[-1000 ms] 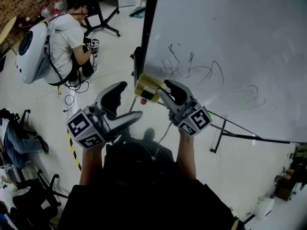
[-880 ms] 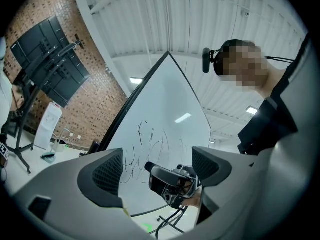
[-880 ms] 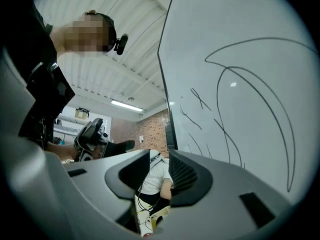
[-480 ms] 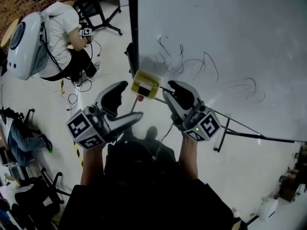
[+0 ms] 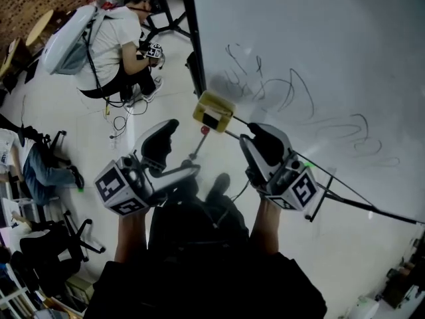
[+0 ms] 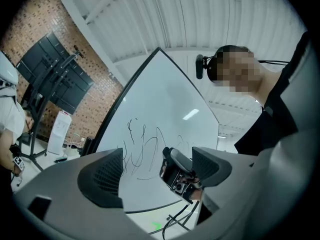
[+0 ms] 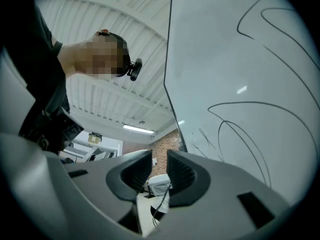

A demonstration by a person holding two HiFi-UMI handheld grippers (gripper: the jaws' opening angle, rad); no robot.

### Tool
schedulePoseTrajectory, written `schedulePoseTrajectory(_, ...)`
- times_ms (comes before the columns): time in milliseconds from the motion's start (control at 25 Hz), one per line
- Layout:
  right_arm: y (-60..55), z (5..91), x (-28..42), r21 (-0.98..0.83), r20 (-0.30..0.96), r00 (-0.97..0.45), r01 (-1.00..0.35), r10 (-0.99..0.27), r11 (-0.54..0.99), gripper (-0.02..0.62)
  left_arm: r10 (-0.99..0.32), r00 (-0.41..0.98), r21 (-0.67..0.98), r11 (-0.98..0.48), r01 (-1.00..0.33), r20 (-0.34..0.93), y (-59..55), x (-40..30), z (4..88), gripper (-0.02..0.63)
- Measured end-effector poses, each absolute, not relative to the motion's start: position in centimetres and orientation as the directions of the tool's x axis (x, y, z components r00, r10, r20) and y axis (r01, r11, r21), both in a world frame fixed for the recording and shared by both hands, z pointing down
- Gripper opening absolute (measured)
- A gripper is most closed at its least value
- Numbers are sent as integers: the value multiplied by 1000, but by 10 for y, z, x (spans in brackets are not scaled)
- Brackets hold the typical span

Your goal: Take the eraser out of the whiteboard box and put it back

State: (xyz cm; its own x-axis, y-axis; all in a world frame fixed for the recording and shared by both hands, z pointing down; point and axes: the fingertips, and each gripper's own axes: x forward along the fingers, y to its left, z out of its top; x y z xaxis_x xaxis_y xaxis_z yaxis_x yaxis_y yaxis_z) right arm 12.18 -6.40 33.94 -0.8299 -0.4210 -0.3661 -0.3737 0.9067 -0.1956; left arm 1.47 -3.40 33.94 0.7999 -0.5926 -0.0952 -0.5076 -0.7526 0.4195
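Left gripper (image 5: 184,145) (image 6: 157,159): held level in front of the body, jaws wide apart, empty.
Right gripper (image 5: 255,141) (image 7: 159,164): tipped up toward the whiteboard (image 5: 319,58), jaws just closing to a narrow gap, nothing between.
Yellow box (image 5: 214,110): at the board's lower edge, just beyond the right gripper (eraser not distinguishable).

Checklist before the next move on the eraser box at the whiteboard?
1. Whiteboard box in head view, at the whiteboard's edge: ok.
2. Eraser seen inside the box: cannot tell.
3. Left gripper jaws wide apart, nothing between: ok.
4. Right gripper empty: ok.
5. Right gripper wide enough to grab: not ok; its jaws have just been closing to a narrow gap.
6. Both grippers apart from the box: ok.
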Motion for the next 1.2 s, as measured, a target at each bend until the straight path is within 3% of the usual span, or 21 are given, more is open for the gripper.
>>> schedulePoseTrajectory(200,-51,330,114,-210,-412,-822,-335,-394,919,103,-627,774,413,-730,-544,-88,-16,-1,333,430)
schedulePoseTrajectory(640,11,292,60,-136,-432,-804,-390,-409,911,97,-576,796,389,-787,-479,-186,50,-70,312,430)
schedulePoseTrajectory(1200,157,275,-35,-74,-327,-752,-584,-573,808,95,-454,819,426,-857,-292,-351,154,-170,316,430)
